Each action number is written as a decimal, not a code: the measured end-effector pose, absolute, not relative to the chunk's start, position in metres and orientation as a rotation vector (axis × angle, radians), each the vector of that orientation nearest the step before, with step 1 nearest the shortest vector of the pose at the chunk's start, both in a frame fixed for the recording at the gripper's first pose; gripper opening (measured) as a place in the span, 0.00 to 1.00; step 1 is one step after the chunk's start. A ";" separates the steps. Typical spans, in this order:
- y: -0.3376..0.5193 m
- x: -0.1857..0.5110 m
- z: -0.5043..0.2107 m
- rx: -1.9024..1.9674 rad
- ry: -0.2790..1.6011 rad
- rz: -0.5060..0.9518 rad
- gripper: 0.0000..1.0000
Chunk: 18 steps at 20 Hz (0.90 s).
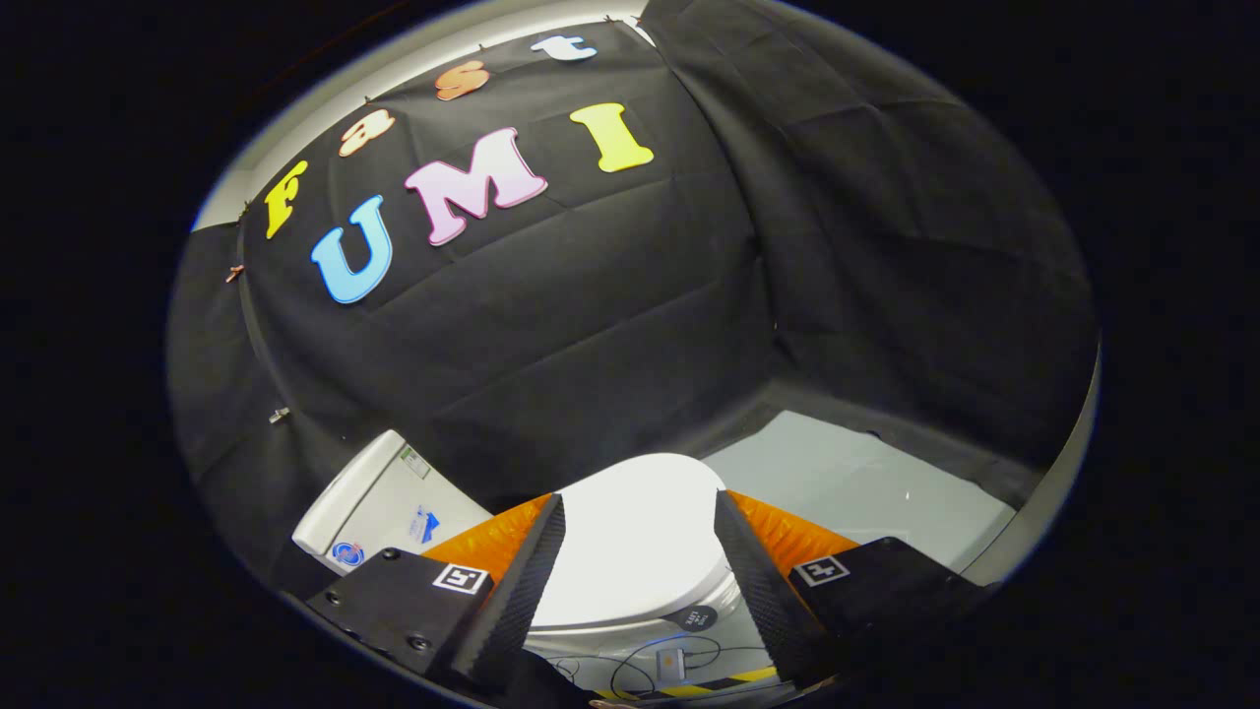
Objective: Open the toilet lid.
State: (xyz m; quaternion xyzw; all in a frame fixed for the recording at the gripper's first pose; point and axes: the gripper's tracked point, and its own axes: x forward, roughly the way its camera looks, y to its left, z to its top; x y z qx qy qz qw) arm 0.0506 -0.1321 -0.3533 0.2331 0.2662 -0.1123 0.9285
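Black ribbed-pad fingers (539, 581) with orange backing stand spread wide, the gripper (640, 512) holding nothing. Between and just beyond them lies the smooth glossy white oval toilet lid (635, 551), closed flat on the seat, not touched by either pad. White boxy ceramic tank (379, 502) sits beyond the left finger. Pale grey floor (866, 483) beyond the right finger. Thin dark cable (640, 665) loops below the lid.

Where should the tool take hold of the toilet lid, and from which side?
Probably at the lid's rounded front edge, coming from the front, away from the tank: the lid lies closed and flat, and its hinge seems to be near the tank. The tool is open around it.
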 end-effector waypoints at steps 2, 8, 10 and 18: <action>-0.137 0.046 -0.379 0.506 0.578 -0.250 0.96; -0.129 0.027 -0.465 0.683 0.708 -0.284 0.95; -0.125 0.017 -0.491 0.732 0.742 -0.294 0.95; -0.117 0.003 -0.553 0.927 0.803 -0.298 0.90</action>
